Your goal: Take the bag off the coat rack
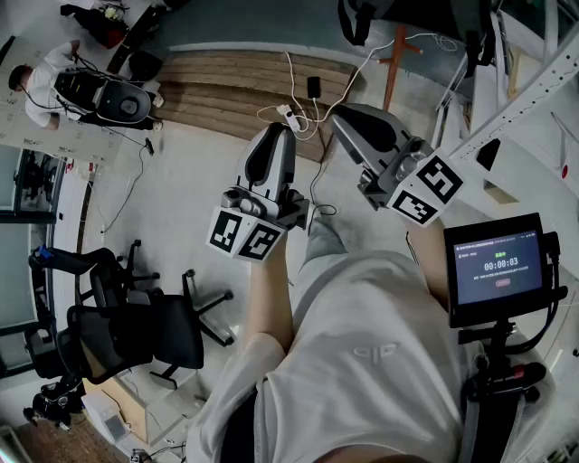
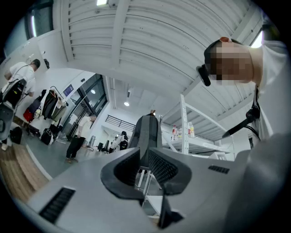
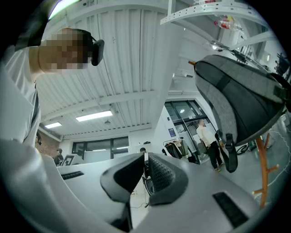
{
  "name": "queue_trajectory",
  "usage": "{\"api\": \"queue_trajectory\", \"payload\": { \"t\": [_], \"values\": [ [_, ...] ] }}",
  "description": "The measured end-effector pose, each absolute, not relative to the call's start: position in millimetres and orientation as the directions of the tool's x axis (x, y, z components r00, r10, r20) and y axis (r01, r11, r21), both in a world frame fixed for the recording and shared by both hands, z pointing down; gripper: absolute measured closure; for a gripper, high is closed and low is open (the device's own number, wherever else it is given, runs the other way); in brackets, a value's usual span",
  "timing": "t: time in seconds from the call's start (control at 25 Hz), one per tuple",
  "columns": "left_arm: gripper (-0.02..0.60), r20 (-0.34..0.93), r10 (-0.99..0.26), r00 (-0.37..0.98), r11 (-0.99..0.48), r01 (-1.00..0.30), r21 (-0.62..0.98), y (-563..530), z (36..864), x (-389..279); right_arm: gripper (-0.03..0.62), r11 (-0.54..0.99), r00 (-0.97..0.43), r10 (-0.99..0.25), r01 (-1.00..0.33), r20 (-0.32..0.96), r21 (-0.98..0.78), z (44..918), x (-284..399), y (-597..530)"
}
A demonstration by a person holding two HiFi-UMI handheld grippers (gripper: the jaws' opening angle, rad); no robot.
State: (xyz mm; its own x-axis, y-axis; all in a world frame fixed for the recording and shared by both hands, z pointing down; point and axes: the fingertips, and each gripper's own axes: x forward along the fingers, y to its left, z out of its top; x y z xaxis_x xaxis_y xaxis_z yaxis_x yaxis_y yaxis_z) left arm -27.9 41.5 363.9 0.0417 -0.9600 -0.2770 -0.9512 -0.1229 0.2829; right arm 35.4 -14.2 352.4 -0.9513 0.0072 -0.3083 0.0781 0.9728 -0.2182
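Note:
A grey backpack [image 3: 236,98] hangs high on a wooden coat rack [image 3: 263,170] at the right of the right gripper view. In the left gripper view the same bag [image 2: 148,134] shows straight ahead beyond the jaws. From the head view I see only the rack's brown pole [image 1: 393,59] and the dark bag [image 1: 407,16] at the top edge. My left gripper [image 1: 274,136] and right gripper [image 1: 351,119] are held up in front of my chest, well short of the rack. Both have their jaws closed together with nothing between them.
A black office chair [image 1: 136,330] stands on the floor at the lower left. A wooden platform [image 1: 235,86] with a power strip and white cables [image 1: 294,113] lies ahead. A person [image 1: 50,81] sits at the far left. White shelving [image 1: 520,99] and a timer screen [image 1: 498,265] are on my right.

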Motion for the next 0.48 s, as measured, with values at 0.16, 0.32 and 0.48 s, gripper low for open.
{"api": "queue_trajectory", "payload": {
  "t": [0.16, 0.32, 0.48],
  "values": [
    [0.537, -0.281, -0.958, 0.049, -0.132, -0.949, 0.285, 39, 352, -71, 0.582, 0.974, -0.956, -0.003, 0.063, -0.292, -0.217, 342, -8, -15],
    [0.534, -0.274, -0.959, 0.065, -0.147, -0.947, 0.287, 4, 366, -141, 0.582, 0.974, -0.960, -0.020, 0.044, -0.279, -0.222, 356, -80, -50],
    [0.531, -0.269, -0.959, 0.084, -0.162, -0.946, 0.280, -20, 370, -209, 0.580, 0.975, -0.962, -0.036, 0.026, -0.272, -0.220, 359, -153, -75]
  ]
}}
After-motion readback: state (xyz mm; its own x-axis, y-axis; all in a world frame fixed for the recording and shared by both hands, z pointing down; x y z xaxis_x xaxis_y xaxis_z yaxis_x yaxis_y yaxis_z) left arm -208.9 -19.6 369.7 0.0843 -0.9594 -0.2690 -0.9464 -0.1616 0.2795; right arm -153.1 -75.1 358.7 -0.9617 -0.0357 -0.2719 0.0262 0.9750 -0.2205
